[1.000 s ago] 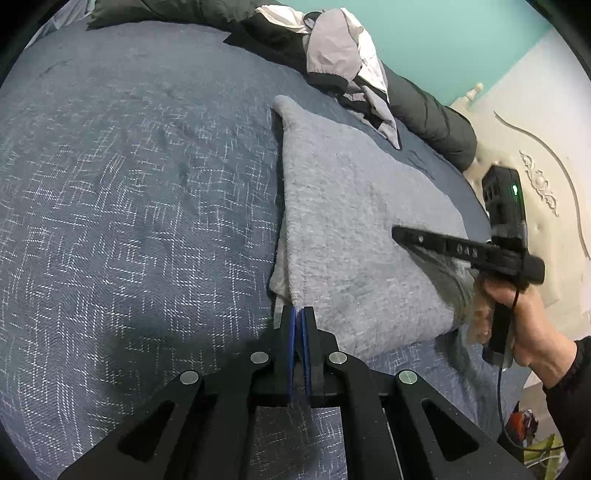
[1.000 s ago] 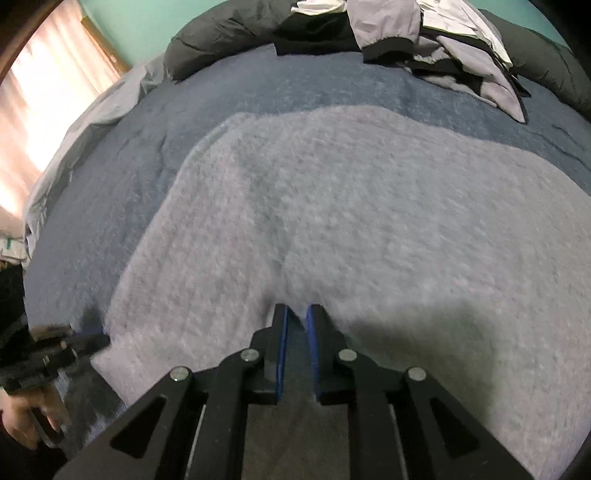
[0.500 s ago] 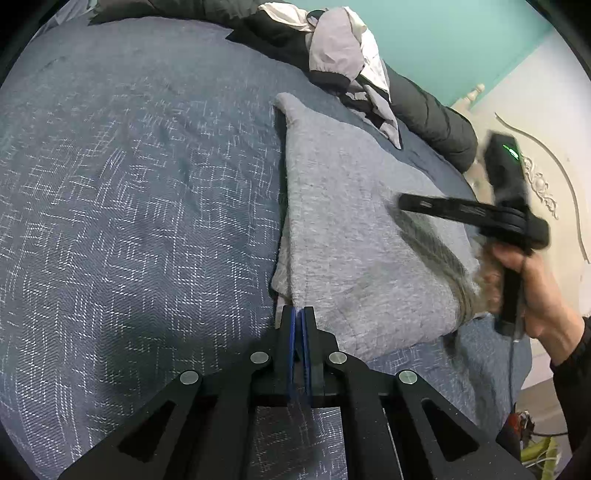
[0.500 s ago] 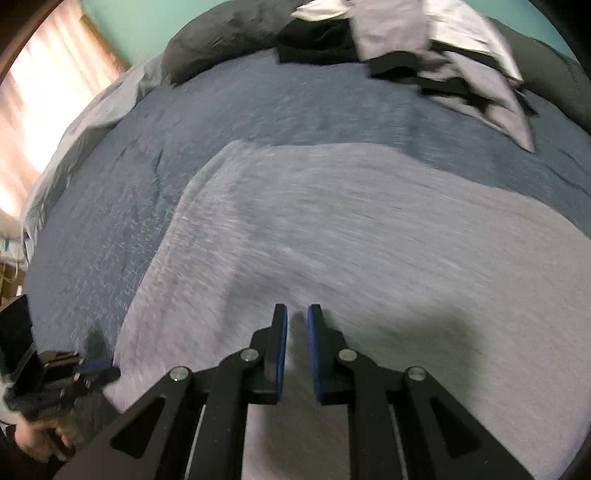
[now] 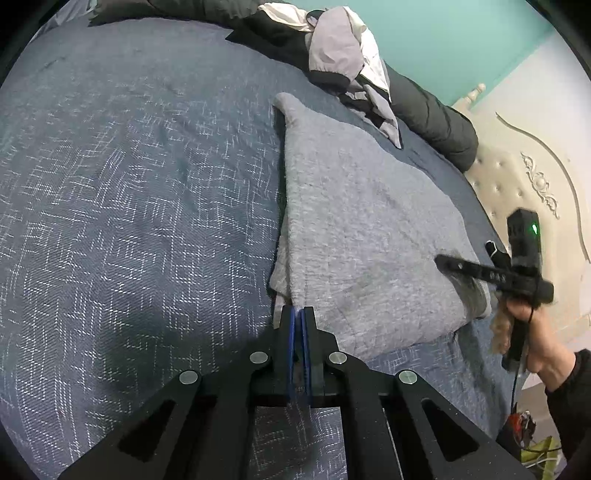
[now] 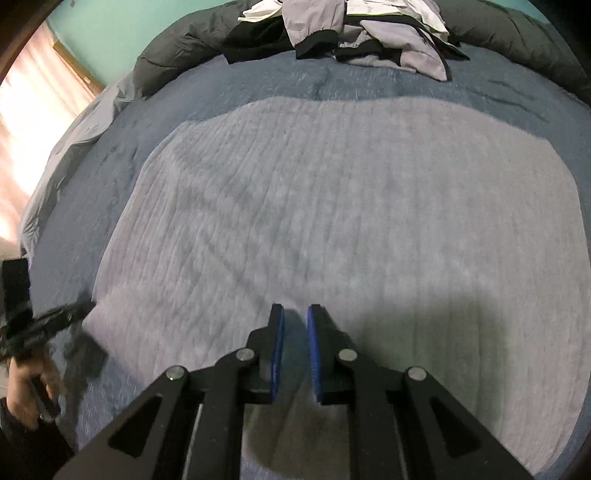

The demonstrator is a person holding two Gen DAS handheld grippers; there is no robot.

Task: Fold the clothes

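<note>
Left claw (image 5: 302,312): fingers pressed together, pinching the near corner of the grey sweater (image 5: 365,236). Right claw (image 6: 295,314): fingers slightly spread, gripping nothing, over the sweater's near edge. Sweater lies folded flat on the blue bed cover (image 5: 129,192); clothes pile (image 6: 354,33) beyond its far edge.

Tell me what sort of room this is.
Most likely a bedroom. The grey garment lies on a wide bed with a blue cover, a tufted cream headboard stands at one end, and a dark duvet and loose clothes are heaped along the far edge.
</note>
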